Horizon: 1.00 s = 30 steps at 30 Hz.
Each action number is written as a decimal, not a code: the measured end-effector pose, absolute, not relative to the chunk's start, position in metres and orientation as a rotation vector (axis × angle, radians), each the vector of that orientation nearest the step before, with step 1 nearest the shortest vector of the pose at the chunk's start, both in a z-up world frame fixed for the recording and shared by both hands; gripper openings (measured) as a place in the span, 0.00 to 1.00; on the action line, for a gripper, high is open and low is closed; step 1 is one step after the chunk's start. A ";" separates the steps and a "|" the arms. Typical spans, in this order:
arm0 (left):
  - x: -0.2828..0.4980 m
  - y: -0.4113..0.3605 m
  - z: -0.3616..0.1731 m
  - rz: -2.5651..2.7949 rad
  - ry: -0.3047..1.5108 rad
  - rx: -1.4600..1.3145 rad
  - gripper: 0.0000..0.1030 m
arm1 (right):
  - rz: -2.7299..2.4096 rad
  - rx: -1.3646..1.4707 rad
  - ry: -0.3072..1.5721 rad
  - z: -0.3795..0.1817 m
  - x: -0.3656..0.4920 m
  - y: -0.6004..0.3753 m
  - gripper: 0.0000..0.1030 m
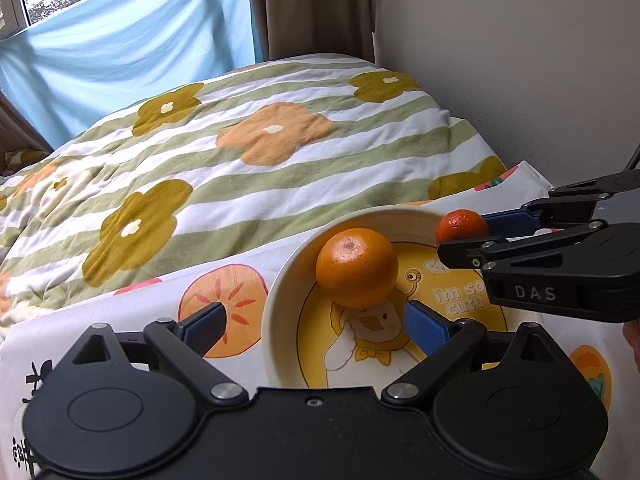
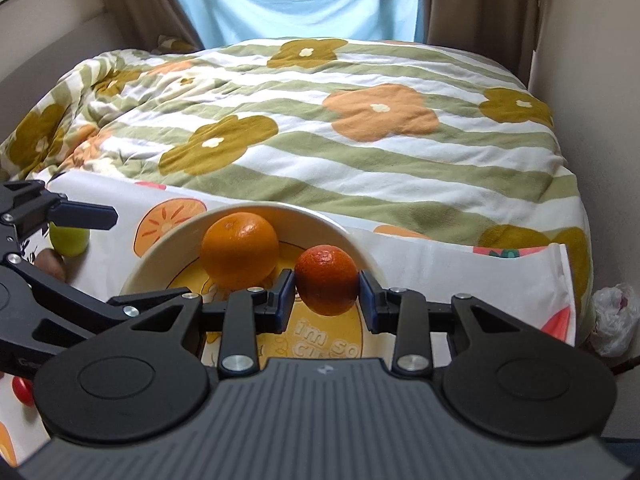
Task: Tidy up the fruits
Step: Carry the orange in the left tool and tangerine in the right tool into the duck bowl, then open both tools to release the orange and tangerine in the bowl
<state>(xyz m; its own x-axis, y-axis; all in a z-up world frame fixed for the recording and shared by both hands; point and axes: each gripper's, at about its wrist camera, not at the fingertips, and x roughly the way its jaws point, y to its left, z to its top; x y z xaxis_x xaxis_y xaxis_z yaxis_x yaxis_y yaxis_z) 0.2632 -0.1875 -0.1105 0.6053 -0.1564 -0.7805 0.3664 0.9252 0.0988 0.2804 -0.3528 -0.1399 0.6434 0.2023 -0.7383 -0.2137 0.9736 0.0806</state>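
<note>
Resting in the bowl point(image 2: 160, 258) is a big, round, shiny orange point(image 2: 239, 249); the right hand-held gripper point(image 2: 327, 294) pinches a small, darker orange point(image 2: 327, 280), the left hand-held gripper point(image 1: 316, 326) spread wide.

A striped quilt point(image 2: 320, 140) with mustard and orange flowers covers the bed, filling the view from nine to three o'clock. Behind it at twelve o'clock hangs a pale blue cloth point(image 2: 296, 0) between brown curtains point(image 2: 480, 4). At four o'clock sits what may be a crumpled plastic bag point(image 2: 614, 318).
</note>
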 end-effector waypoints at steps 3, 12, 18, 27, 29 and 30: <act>0.258 -0.181 -0.110 -0.279 0.880 0.248 0.95 | 0.255 -0.047 0.844 -0.150 0.283 -0.347 0.48; 0.248 -0.168 -0.106 -0.220 0.877 0.215 0.95 | 0.250 -0.131 0.788 -0.152 0.280 -0.339 0.94; 0.234 -0.161 -0.095 -0.190 0.852 0.191 0.95 | 0.206 -0.129 0.732 -0.141 0.270 -0.348 1.00; 0.209 -0.144 -0.070 -0.121 0.782 0.120 0.95 | 0.192 -0.100 0.701 -0.117 0.255 -0.349 1.00; 0.202 -0.141 -0.065 -0.105 0.772 0.122 0.95 | 0.189 -0.092 0.701 -0.111 0.249 -0.348 1.00; 0.197 -0.140 -0.062 -0.097 0.767 0.121 0.95 | 0.185 -0.088 0.704 -0.108 0.247 -0.348 1.00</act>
